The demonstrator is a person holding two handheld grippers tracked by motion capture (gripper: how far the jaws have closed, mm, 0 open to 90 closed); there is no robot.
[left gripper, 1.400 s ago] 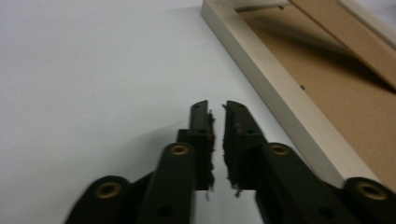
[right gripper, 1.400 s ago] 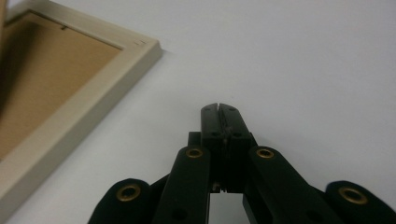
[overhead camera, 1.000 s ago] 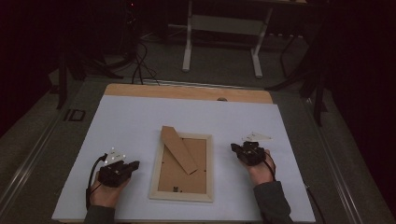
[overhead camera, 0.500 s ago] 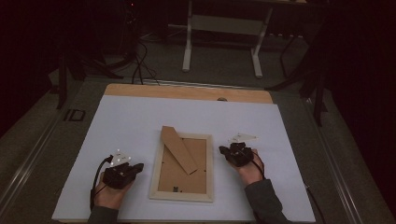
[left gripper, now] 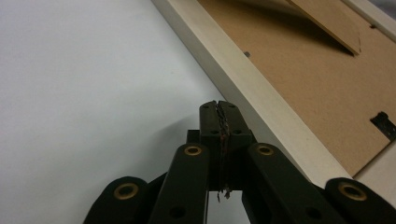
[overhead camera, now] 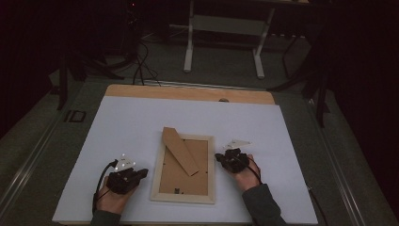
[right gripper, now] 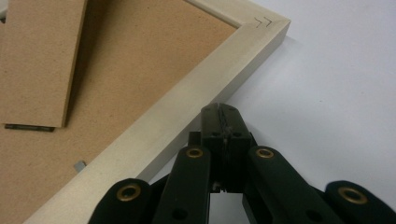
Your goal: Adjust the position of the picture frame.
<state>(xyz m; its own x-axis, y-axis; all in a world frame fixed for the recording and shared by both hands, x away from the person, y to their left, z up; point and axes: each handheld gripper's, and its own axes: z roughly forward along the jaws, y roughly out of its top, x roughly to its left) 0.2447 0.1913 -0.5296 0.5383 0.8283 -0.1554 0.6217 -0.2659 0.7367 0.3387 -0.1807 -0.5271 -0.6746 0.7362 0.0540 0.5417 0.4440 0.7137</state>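
A pale wooden picture frame (overhead camera: 183,197) lies face down in the middle of the white table top (overhead camera: 141,122), its brown backing board (overhead camera: 175,174) up and its cardboard stand (overhead camera: 179,149) swung out. My left gripper (overhead camera: 141,173) rests on the table just left of the frame's left rail (left gripper: 261,98), jaws shut with nothing between them (left gripper: 219,108). My right gripper (overhead camera: 219,158) sits at the frame's right rail (right gripper: 187,112), shut and empty, with its tips (right gripper: 220,111) right beside the wood. A small black turn clip (left gripper: 383,122) shows on the backing.
A bare wooden strip (overhead camera: 188,92) runs along the table's far edge. Beyond it stand a metal table base (overhead camera: 223,42) and cables (overhead camera: 141,66) on the dark floor. White surface lies open around the frame on all sides.
My right gripper has moved left, from out on the white surface to the frame's right rail. The left gripper has edged slightly toward the frame's left rail. The frame has not moved.
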